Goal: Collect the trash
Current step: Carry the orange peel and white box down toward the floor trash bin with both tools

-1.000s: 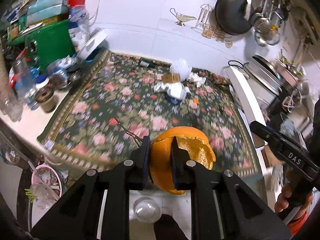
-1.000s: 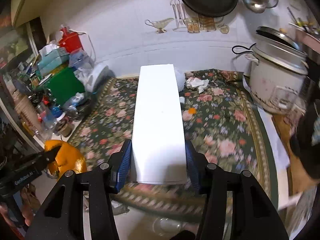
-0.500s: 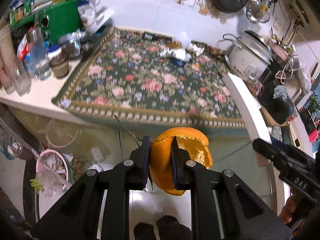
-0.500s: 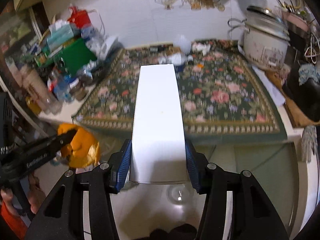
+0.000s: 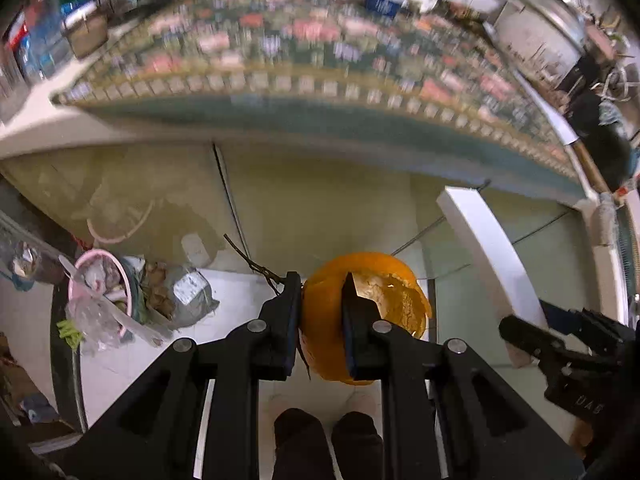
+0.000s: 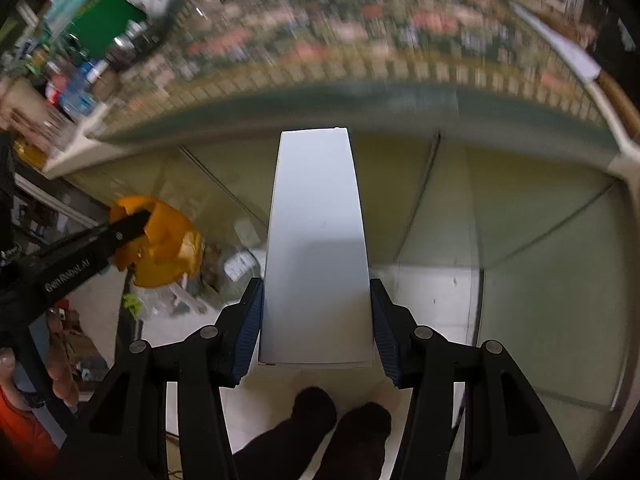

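Note:
My left gripper point(image 5: 320, 300) is shut on a hollow orange peel point(image 5: 394, 300), one finger outside its wall and one inside. It hangs over the pale floor in front of the table. A thin dry twig point(image 5: 256, 266) sticks out by the left finger. My right gripper point(image 6: 316, 312) is shut on a long white box point(image 6: 316, 240), which points away from the camera. In the right wrist view the orange peel point(image 6: 164, 252) and the left gripper point(image 6: 132, 226) show at the left. In the left wrist view the white box point(image 5: 488, 248) and the right gripper point(image 5: 560, 340) show at the right.
A pink bin point(image 5: 104, 284) with a plastic bag and scraps stands on the floor at the left, beside a grey wrapped lump point(image 5: 188, 292). The table with the floral cloth point(image 5: 320, 60) fills the top, motion-blurred, a rice cooker point(image 5: 536, 36) at its right. Dark feet point(image 6: 340, 428) below.
Both grippers have dropped from above the table to below its front edge, still gripping the peel and the box. The floor and the pink bin have come into view.

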`<state>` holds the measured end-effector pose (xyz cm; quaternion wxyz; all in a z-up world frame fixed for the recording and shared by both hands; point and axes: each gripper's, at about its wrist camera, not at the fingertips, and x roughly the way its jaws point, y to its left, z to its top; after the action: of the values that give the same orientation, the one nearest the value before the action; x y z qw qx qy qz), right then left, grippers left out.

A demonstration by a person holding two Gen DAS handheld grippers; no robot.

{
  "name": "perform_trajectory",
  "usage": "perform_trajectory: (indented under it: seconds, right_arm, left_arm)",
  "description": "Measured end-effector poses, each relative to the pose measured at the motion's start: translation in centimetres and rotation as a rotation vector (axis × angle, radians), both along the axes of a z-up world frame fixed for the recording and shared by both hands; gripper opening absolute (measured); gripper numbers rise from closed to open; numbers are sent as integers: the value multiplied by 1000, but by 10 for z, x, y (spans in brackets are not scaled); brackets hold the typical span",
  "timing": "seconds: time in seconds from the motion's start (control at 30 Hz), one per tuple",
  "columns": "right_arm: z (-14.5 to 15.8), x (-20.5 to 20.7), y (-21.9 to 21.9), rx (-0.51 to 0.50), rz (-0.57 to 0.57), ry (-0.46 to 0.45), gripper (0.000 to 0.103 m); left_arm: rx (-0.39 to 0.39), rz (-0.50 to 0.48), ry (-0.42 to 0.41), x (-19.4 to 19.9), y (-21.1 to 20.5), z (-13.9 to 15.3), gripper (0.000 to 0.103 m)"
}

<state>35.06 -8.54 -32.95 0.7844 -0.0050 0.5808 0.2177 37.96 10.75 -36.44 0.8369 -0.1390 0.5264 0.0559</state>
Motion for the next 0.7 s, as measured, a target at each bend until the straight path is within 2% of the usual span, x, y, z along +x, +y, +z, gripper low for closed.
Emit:
perform_trajectory:
  seconds: [0.17, 0.33, 0.5, 0.63, 0.7]
  right_arm:
    - [-76, 9, -8, -32, 10, 93, 48]
    - [-179, 20, -14, -52, 17, 235, 48]
    - [-271, 30, -8, -98, 49, 319, 48]
    - [-326, 36, 4, -106, 95, 381, 48]
    - [-343, 40, 8, -110, 117, 392, 48]
  left_arm:
    - [-16, 38, 53, 8, -7, -71, 17]
    - [-13, 90, 118, 8, -8, -155, 17]
    - [-17, 120, 195, 3, -5, -236, 17]
    - [-16, 144, 233, 4, -7, -282, 17]
    - [-14, 155, 239, 7, -8, -300, 17]
